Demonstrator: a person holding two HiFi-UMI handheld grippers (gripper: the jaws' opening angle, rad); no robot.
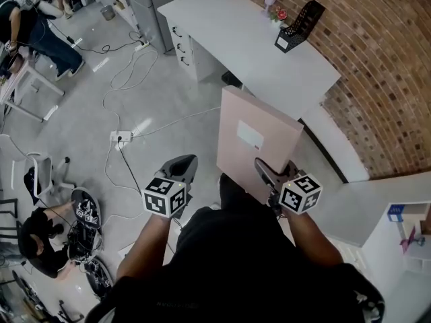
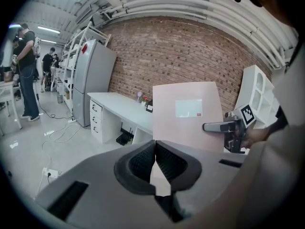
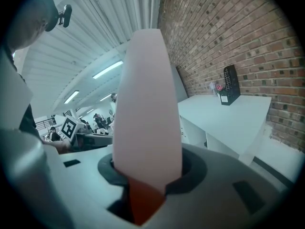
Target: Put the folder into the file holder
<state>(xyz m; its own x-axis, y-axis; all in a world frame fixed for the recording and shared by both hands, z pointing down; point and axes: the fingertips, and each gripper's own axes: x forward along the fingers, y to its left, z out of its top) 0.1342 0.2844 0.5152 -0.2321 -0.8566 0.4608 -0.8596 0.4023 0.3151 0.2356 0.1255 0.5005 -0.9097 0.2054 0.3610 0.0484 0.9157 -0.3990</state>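
Observation:
My right gripper (image 1: 268, 172) is shut on the lower edge of a pale pink folder (image 1: 258, 142) with a white label, holding it upright in front of me. In the right gripper view the folder (image 3: 147, 104) shows edge-on, rising out of the gripper (image 3: 147, 170). The black mesh file holder (image 1: 300, 25) stands at the far right end of the white desk (image 1: 242, 39), beside the brick wall, well ahead of the folder; it also shows as the file holder (image 3: 230, 85). My left gripper (image 1: 180, 170) hangs to the folder's left, shut and empty, its jaws together (image 2: 155, 159).
A small pot of flowers (image 1: 275, 11) stands next to the file holder. The desk has a drawer unit (image 1: 185, 49) at its left. Cables and a power strip (image 1: 121, 136) lie on the floor. People sit at the left (image 1: 40, 25). White shelving (image 1: 411, 227) is at the right.

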